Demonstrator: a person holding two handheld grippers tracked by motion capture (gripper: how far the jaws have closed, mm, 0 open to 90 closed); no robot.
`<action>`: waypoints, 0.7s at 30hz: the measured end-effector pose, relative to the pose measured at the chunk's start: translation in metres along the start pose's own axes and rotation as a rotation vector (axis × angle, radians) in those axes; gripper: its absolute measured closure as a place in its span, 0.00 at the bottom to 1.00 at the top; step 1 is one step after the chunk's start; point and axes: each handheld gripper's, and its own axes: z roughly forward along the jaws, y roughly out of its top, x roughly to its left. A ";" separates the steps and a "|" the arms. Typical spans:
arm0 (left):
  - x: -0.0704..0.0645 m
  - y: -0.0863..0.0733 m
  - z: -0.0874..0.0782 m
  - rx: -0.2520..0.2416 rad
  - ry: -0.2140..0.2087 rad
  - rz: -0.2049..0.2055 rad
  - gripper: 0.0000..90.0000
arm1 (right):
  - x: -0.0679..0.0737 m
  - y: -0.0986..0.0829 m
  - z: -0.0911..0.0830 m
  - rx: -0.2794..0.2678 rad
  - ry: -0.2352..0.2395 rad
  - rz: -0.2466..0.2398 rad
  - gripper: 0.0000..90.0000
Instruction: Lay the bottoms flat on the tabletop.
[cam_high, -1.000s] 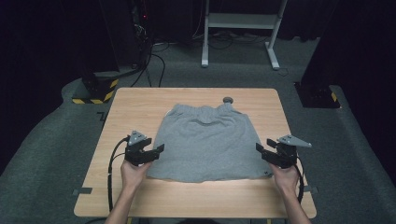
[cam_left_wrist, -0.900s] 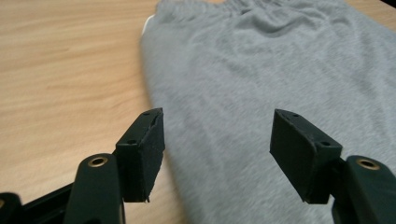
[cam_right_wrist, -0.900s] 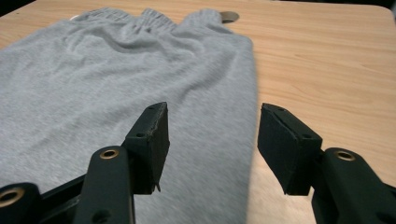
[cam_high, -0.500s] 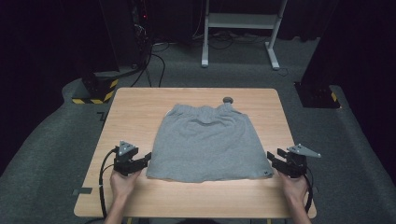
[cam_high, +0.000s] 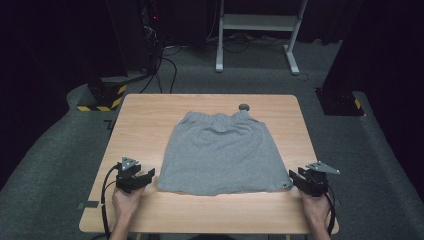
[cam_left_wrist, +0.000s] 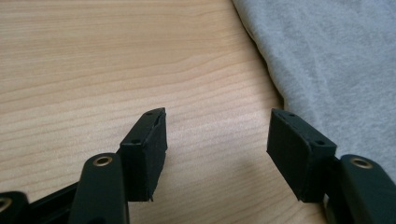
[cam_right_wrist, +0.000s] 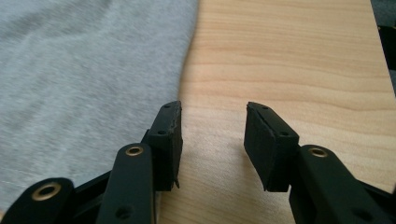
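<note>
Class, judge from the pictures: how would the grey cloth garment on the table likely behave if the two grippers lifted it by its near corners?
The grey garment lies flat with soft wrinkles, so it would probably droop and fold rather than hold shape. It looks thin, so likely light. On the smooth wooden table it may slide if pushed by the left gripper or right gripper.

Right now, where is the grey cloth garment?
In the high view the grey cloth garment lies flat at the wooden table's middle, between the left gripper and right gripper.
</note>
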 end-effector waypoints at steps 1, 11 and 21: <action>0.000 -0.001 0.000 -0.001 0.002 -0.002 0.42 | 0.000 -0.001 0.001 0.004 -0.007 0.002 0.63; 0.006 -0.009 0.001 -0.025 0.042 -0.011 0.42 | 0.006 -0.002 0.004 0.020 -0.049 -0.063 0.58; 0.000 -0.009 0.003 -0.009 0.081 0.023 0.38 | 0.004 -0.002 0.004 0.024 -0.049 -0.046 0.55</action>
